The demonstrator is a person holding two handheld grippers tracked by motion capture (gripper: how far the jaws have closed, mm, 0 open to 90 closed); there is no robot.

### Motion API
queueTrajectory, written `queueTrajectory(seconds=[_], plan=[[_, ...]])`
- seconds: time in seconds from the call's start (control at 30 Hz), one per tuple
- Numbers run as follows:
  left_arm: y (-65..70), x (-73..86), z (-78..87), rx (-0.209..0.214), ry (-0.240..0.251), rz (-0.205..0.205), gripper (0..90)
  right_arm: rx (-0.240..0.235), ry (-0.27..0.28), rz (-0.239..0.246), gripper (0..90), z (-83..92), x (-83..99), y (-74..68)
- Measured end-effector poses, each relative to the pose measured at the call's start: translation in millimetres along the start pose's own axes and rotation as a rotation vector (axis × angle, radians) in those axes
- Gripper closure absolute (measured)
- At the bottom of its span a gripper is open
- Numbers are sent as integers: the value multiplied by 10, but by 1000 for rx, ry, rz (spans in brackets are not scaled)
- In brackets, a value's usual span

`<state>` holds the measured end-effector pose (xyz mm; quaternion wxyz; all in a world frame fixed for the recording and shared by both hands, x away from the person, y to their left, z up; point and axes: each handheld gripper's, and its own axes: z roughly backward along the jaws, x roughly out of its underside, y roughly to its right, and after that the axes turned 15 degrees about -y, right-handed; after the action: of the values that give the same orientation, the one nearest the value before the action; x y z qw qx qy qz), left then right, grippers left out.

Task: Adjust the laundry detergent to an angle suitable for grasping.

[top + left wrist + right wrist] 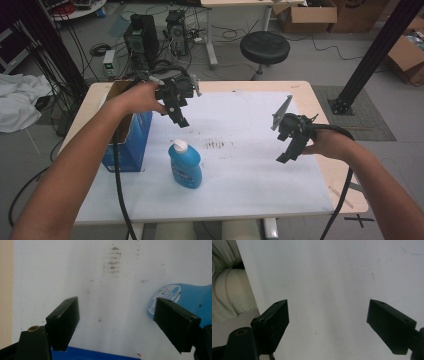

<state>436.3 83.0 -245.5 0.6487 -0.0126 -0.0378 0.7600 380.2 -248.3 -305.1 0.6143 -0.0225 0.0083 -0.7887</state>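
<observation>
While both hover above the counter [250,165] | left tool [181,120]: jaws wide, empty, blue bottle [185,165] just below-right | right tool [285,156]: jaws wide, empty

Grey floor [320,60], black stool [264,47], cardboard boxes [306,17], tangled cables [30,185]

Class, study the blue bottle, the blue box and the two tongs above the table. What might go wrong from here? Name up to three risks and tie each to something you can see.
1. The blue bottle stands upright on a narrow base; a sideways nudge from the open left tongs could topple it.
2. The blue box stands close beside the bottle, so the left forearm or its cable may knock it.
3. The right tongs, open and empty, hang well off to the side, too far to steady the bottle.
</observation>
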Motion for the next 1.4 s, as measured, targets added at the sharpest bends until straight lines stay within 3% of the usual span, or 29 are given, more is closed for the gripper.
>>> queueTrajectory(seconds=[0.87,1.4], plan=[[56,43,72,-17,13,21,217,13,20,25,171,-4,-30,-52],[55,57,80,-24,6,19,218,24,47,3,170,13,-26,-74]])
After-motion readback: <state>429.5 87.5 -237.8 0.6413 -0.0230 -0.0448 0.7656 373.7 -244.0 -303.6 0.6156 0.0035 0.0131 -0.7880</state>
